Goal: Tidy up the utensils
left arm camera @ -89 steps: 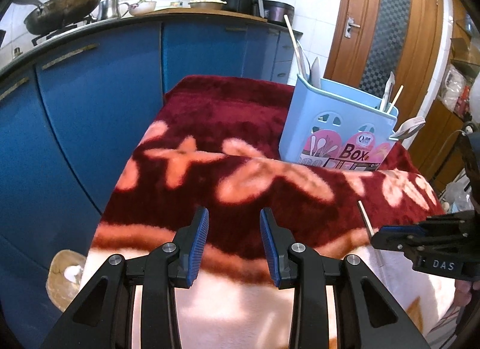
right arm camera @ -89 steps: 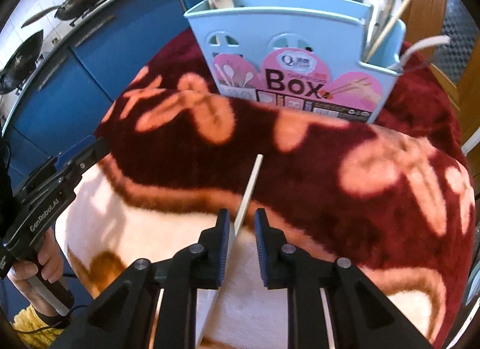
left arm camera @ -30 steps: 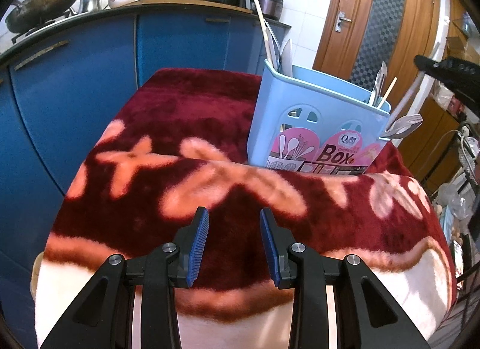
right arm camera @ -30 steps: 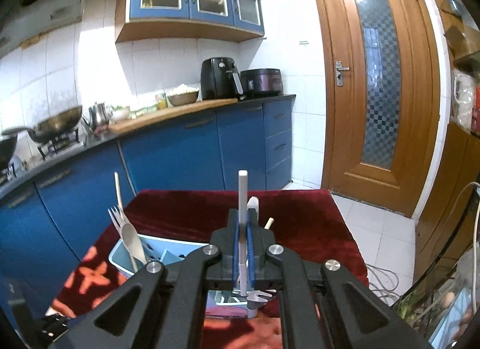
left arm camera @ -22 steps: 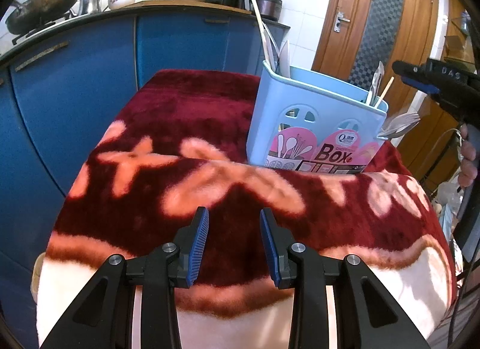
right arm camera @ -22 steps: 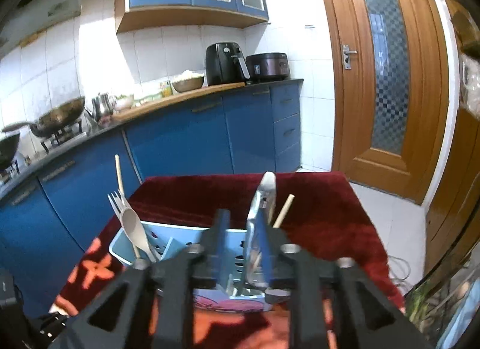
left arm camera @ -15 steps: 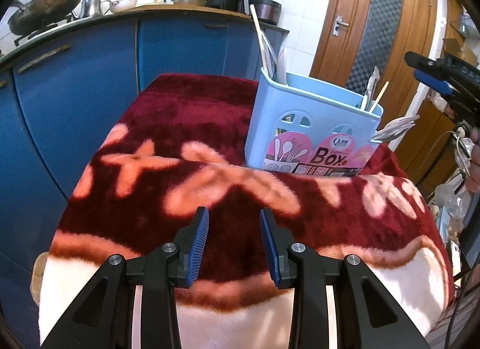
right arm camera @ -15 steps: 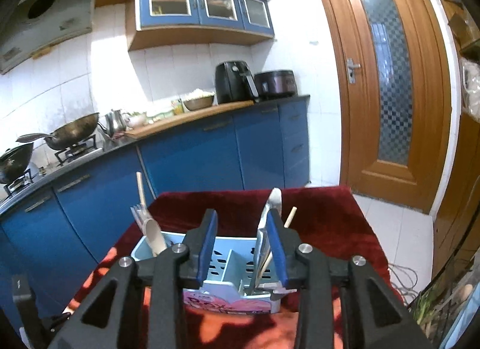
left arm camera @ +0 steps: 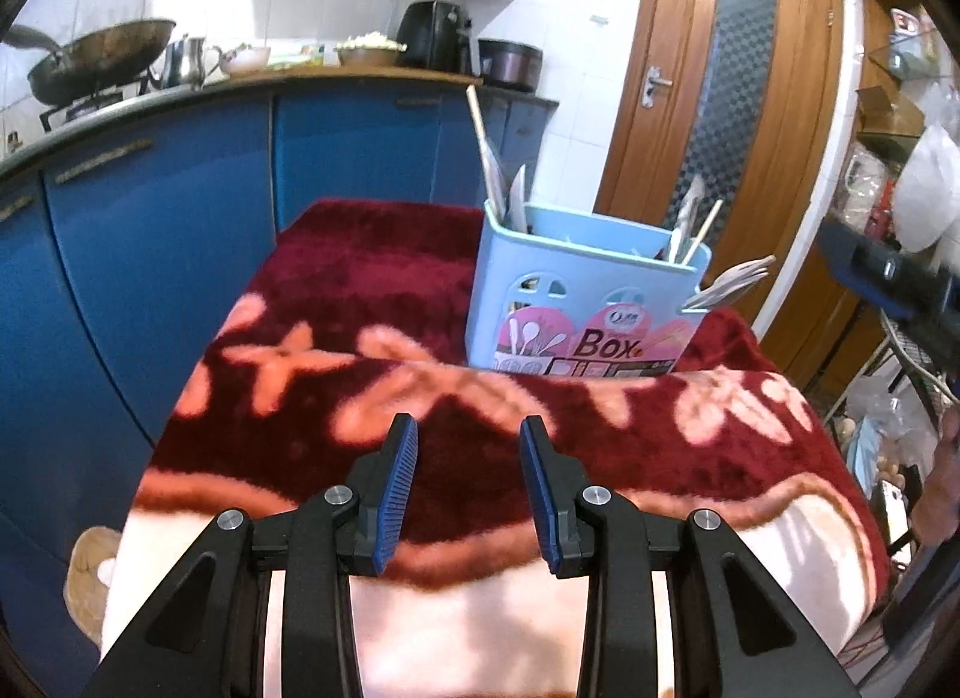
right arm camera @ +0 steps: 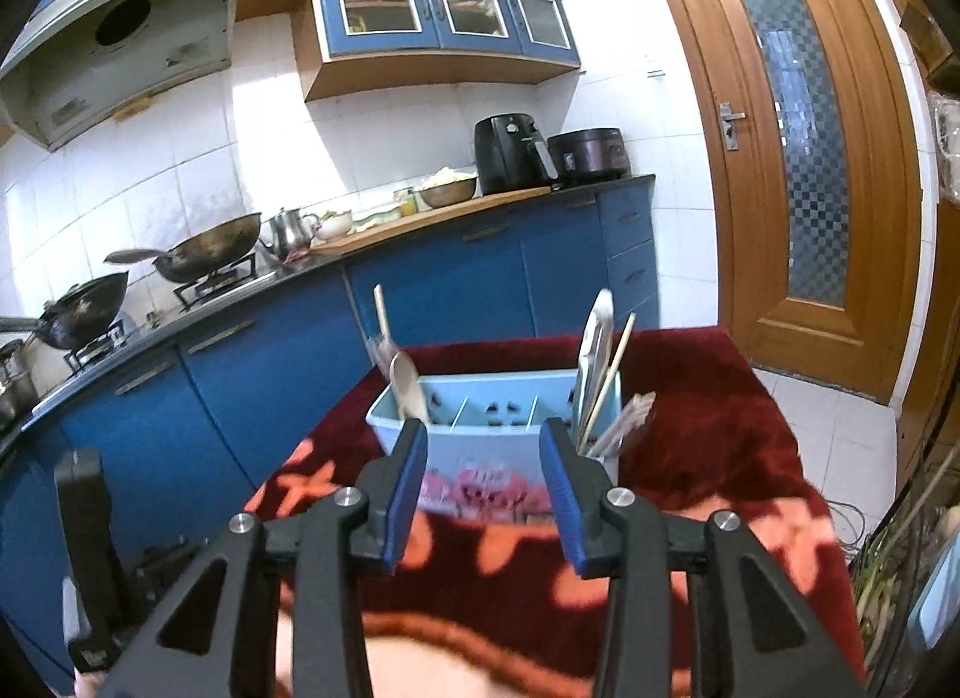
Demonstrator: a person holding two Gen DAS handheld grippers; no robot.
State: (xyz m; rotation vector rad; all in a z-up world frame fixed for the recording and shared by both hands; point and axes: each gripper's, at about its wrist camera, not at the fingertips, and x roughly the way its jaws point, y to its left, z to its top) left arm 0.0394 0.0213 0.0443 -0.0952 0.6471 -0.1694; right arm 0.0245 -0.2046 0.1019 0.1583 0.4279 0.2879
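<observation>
Two grippers face the light-blue utensil box that stands on the table under a red flowered blanket. A second ago the right gripper was clamped on a pale chopstick held upright over the box's right end; now its jaws are opening with nothing between them, and the gripper sits back from the box, looking at it across the blanket. A thin stick leans in the right-end compartment beside a flat white utensil, so the chopstick appears to have been dropped there. Three seconds ago that same stick lay on the pale part of the blanket, which is now bare in both views.

The left gripper hovers low over the near edge of the blanket, its jaws parted as before and empty. A wooden spoon and other handles stand in the box's left-end compartment, and the middle compartments look empty from the right wrist view.

By this reading the delivery of that piece is done. No loose utensil shows on the blanket in either view, so the sorting may be near its end, though anything off-frame cannot be ruled out.
</observation>
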